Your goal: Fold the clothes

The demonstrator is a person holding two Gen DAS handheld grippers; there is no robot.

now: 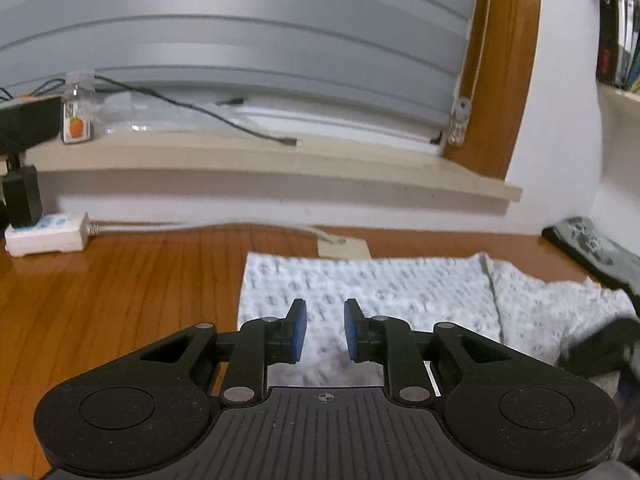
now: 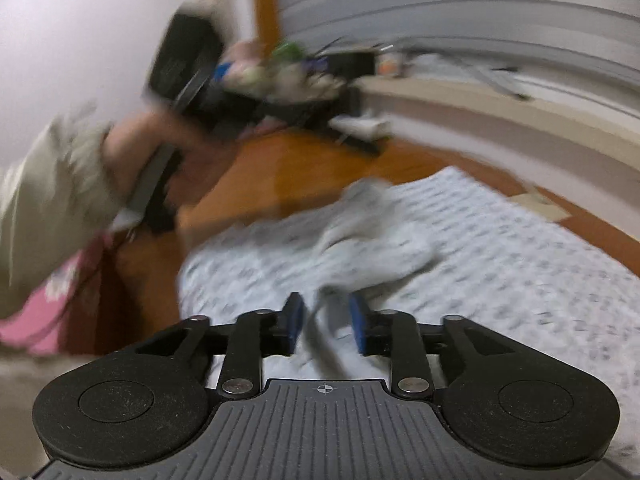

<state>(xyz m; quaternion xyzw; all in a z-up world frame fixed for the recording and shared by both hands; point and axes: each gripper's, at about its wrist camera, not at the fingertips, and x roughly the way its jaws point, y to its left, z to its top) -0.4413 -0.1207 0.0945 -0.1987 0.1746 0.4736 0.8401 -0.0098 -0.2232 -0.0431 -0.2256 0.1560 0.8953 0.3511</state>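
Note:
A white garment with small dark marks [image 1: 372,292] lies spread on the wooden table [image 1: 120,300], with one part folded over along a seam at its right. My left gripper [image 1: 325,330] hovers over its near left part, open, with nothing between the blue pads. In the blurred right wrist view the same garment [image 2: 480,248] has a bunched fold near its middle. My right gripper [image 2: 326,322] is open just above it, and a raised edge of cloth stands in the gap between the pads. A hand and pale sleeve [image 2: 60,200] hold the left gripper at the upper left.
A white power strip [image 1: 46,234] with a black plug sits at the table's back left. A window ledge [image 1: 280,160] carries a small bottle [image 1: 78,110] and a cable. A dark folded item [image 1: 592,244] lies at the right, and a paper tag [image 1: 344,248] beyond the garment.

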